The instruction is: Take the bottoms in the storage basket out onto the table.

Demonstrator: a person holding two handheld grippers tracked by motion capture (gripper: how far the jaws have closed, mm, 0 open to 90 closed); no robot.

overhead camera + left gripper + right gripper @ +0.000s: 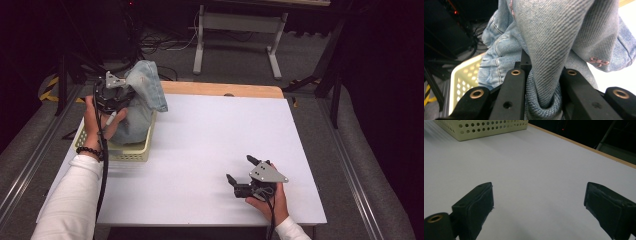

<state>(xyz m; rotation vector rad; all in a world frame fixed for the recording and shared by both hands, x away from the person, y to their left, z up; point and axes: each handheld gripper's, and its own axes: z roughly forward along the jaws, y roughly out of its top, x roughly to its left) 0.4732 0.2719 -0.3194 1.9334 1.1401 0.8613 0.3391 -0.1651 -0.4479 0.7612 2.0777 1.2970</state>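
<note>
the high view shows the left hand-held gripper (116,94) at about ten o'clock on the bench (210,145), raised over a pale yellow perforated basket (131,152) and clenched on a bunch of light blue denim jeans (145,87), part lifted above the basket's rim and part still inside it. the left gripper view adds what the high view cannot: a thick fold of the jeans (554,50) is pinched between the two black jaws, with small pink stitching on the cloth at three o'clock and the basket (465,80) at eight o'clock beneath. the right hand-held gripper (240,175) lies at about five o'clock on the bench, well apart from the jeans, jaws spread and released; the right gripper view shows bare white bench (536,170) between them and the basket (481,128) at eleven o'clock. behind the bench stand a grey metal frame (240,37) and cables on the floor.
</note>
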